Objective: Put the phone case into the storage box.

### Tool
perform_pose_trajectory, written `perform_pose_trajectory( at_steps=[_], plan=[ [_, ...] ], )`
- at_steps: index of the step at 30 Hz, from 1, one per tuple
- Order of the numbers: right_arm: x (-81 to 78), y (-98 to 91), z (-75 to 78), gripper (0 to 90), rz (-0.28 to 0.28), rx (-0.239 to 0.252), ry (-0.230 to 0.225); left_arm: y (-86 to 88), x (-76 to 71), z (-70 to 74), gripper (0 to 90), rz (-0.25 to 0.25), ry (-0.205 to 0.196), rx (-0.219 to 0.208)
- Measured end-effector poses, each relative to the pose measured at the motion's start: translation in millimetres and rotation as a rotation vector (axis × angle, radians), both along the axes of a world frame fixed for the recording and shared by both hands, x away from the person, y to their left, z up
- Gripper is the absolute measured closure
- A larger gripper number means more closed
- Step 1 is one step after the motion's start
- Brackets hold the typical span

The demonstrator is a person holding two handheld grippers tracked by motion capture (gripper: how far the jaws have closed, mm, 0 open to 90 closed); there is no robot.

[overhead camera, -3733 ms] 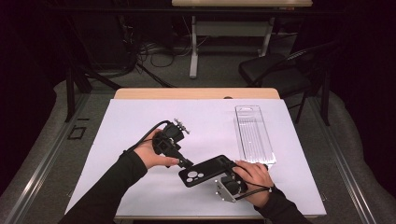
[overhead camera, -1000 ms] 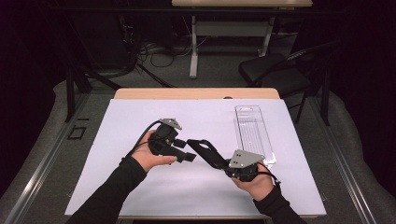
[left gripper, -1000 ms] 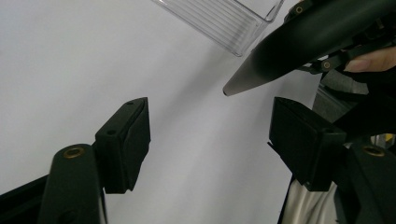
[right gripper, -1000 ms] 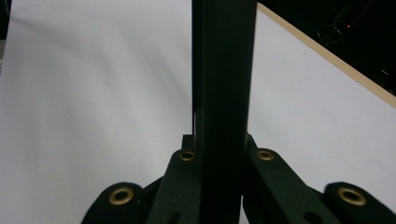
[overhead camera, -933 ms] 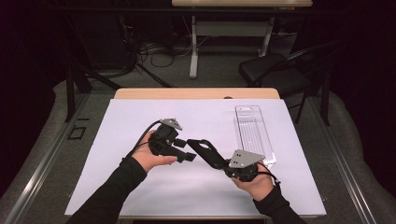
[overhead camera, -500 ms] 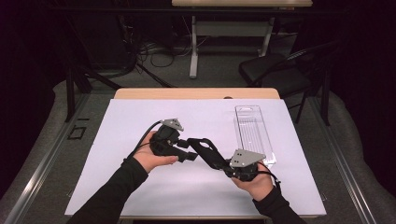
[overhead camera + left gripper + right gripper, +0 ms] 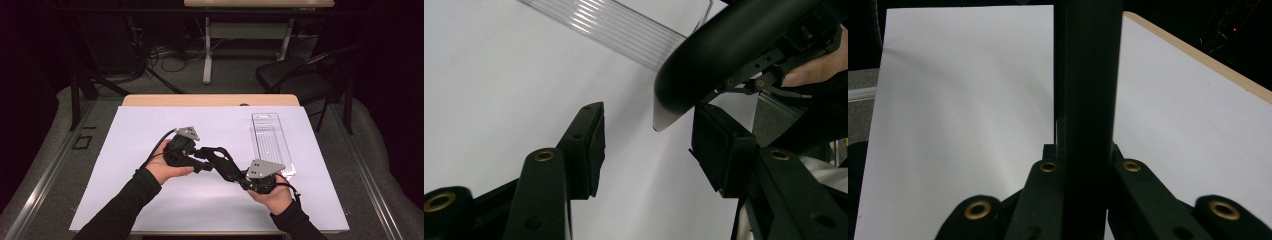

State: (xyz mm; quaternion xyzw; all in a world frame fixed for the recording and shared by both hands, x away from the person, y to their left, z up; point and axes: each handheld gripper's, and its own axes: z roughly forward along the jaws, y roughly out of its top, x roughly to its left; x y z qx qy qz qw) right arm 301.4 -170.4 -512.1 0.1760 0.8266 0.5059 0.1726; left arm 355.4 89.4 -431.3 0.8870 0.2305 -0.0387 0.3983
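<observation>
1. Right gripper: its jaws are clamped on the edges of a flat black phone case, gripping the end nearer the person. In the right gripper view the case stands edge-on, rising straight up between the two jaws with both pads pressed against its sides.

2. Phone case: held clear above the white surface, near the middle of its front half. It slants from the right gripper up and leftward to the left gripper.

3. Left gripper: its jaws stand partly spread and have just been closing. In the left gripper view the rounded free end of the case reaches in from the upper right, and its corner hangs between the two pads. The corner lies close to the right-hand pad; whether it touches that pad cannot be told. A clear gap separates it from the left-hand pad.

4. Hands: the left hand cups its gripper from below; the right hand holds its gripper nearer the front edge. Both sleeves are dark.

5. Clear plastic tray: lies flat on the right half of the surface, its long side running from the far edge toward the front, just beyond the right gripper.

6. Surroundings: a wooden table edge shows past the far edge of the white surface; a black chair stands on the floor beyond it.
</observation>
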Motion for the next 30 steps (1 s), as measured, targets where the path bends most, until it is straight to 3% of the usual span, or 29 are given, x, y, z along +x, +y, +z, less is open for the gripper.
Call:
perform_pose_trajectory(
  at_steps=[7,13,19,30],
  plan=[
    [0.7,-0.8,-0.5,87.8,0.003,0.015,0.011,-1.7,-0.9,-2.4,49.8,0.001,-0.021,-0.005],
    [2.0,-3.0,-4.0,87.8,0.001,0.04,0.037,-2.3,1.9,-6.8,56.0,-0.028,0.018,-0.059],
    [2.5,-4.2,-4.2,87.8,0.002,0.061,0.053,-2.6,4.0,-8.0,57.8,-0.043,-0.003,-0.128],
    [2.2,-3.2,-5.5,87.8,0.015,0.067,0.059,-3.7,3.7,-7.3,61.4,-0.072,-0.029,-0.166]
  ],
)
